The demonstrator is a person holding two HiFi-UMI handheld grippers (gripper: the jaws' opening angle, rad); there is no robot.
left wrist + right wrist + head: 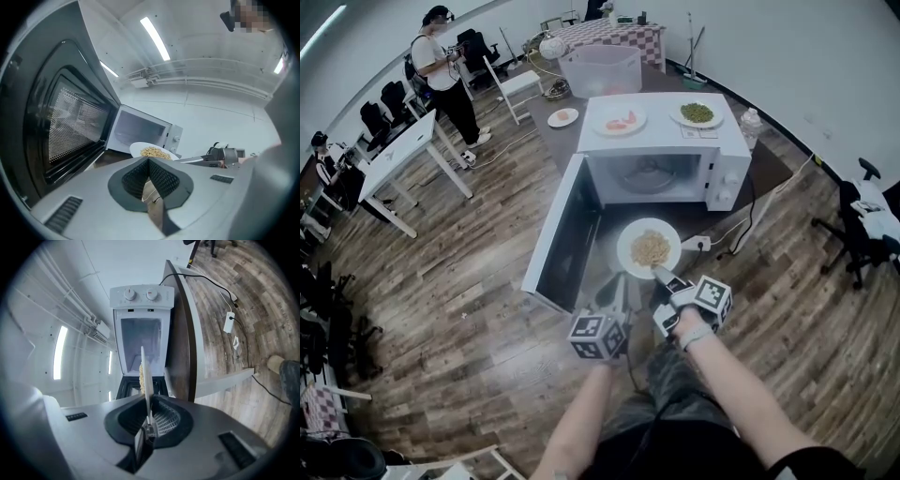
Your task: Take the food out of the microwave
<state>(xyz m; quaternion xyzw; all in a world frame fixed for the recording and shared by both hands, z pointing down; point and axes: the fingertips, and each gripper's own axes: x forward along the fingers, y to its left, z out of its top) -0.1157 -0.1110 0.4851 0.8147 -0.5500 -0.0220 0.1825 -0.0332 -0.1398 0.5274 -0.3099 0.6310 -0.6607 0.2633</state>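
Plate: white plate (649, 247) w/ pale food (651, 248) hung in the air just in front of the microwave (666, 141). It was fully out of the cavity and not set on anything.
R side: right gripper (658, 273) had its fingers (164, 420) clamped on the plate's near rim. The gripper was rolled on its side, so one finger sat over the rim and one under. I judged that was why the plate rode flat and the food didn't slide.
L side: left gripper (621, 279) had its fingers (161, 178) pressed together w/ nothing between them. It sat just beside the plate's near-left rim, not touching as far as I could see. Prob. a spare hand, ready to prop the plate.
Door: door (562, 234) stood swung wide to the left, its lower edge near the left gripper. That was the tight side.
Top of microwave: pink-food plate (619, 120) and green-food plate (697, 114) sat there, w/ only a little bare room between them.
Open room: free air to the plate's right and toward me. Bare dark surface (773, 169) showed right of the microwave. A power strip (698, 242) + cable lay close by, worth avoiding.
Stage: I judged the pull-out done and the put-down not yet.
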